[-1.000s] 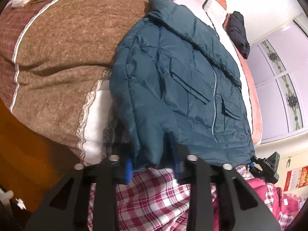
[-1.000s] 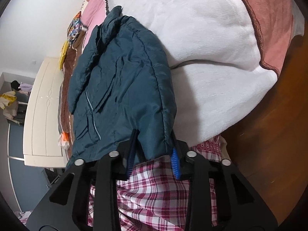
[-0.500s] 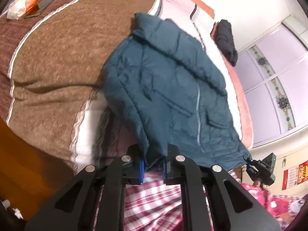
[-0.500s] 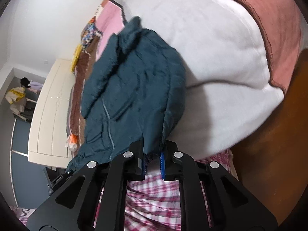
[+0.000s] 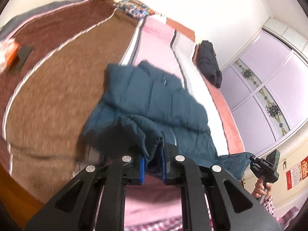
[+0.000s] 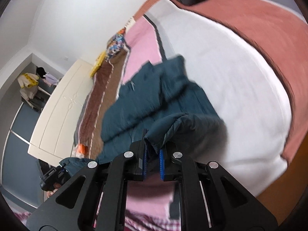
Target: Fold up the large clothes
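Now both claws are clamped on the teal puffer jacket point(image 5: 154, 100) — left gripper point(image 5: 153, 165) and right gripper point(image 6: 153, 163) each pinch a hem corner above the bed blanket point(image 5: 57, 88).

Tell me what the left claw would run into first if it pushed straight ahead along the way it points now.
The left claw is shut on the teal jacket's hem. Straight ahead, it would probably meet the rest of that jacket, bunched on the bed just beyond the fingertips. Blur makes depth uncertain.
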Available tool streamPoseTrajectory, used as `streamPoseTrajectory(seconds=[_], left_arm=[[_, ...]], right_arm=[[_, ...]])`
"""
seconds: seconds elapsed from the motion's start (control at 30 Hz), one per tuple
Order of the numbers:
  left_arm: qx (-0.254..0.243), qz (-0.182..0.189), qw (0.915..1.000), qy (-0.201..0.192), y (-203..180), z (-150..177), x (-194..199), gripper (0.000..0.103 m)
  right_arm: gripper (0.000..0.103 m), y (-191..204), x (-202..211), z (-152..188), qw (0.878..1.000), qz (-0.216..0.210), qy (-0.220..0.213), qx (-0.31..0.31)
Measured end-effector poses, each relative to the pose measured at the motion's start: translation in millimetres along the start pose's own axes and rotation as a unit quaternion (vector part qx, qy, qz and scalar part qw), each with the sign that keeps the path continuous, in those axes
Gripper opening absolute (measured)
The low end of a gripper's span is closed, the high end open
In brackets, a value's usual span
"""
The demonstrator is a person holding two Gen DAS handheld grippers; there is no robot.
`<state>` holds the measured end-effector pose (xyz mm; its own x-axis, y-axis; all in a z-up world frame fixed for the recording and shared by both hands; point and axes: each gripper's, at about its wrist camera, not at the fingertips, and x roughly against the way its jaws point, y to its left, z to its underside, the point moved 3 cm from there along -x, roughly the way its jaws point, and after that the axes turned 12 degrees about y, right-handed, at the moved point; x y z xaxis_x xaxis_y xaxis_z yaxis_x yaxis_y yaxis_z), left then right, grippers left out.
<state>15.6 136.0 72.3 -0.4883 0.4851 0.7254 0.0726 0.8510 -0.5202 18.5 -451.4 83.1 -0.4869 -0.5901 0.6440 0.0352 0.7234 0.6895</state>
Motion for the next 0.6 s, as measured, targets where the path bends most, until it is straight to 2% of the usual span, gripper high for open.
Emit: streamPoseTrajectory(seconds=[0.13, 0.3, 0.6], left_arm=[[-0.012, 0.000, 0.9998, -0.017, -11.1, -45.6, -4.1, 0.012], [-0.034, -0.018, 0.9985, -0.039, -19.5, -100.5, -12.6, 0.012], [-0.025, -0.042, 0.9967, -0.065, -23.6, -215.3, -44.4, 0.012]], right_arm=[[0.010, 14.8, -10.6, -46.7, 1.000, 0.006, -0.017, 0.014], [0.010, 36.2, -33.8, -115.4, 0.999, 0.018, -0.035, 0.036], [0.010, 69.8, -90.8, -243.3, 0.996, 0.040, -0.060, 0.058]])
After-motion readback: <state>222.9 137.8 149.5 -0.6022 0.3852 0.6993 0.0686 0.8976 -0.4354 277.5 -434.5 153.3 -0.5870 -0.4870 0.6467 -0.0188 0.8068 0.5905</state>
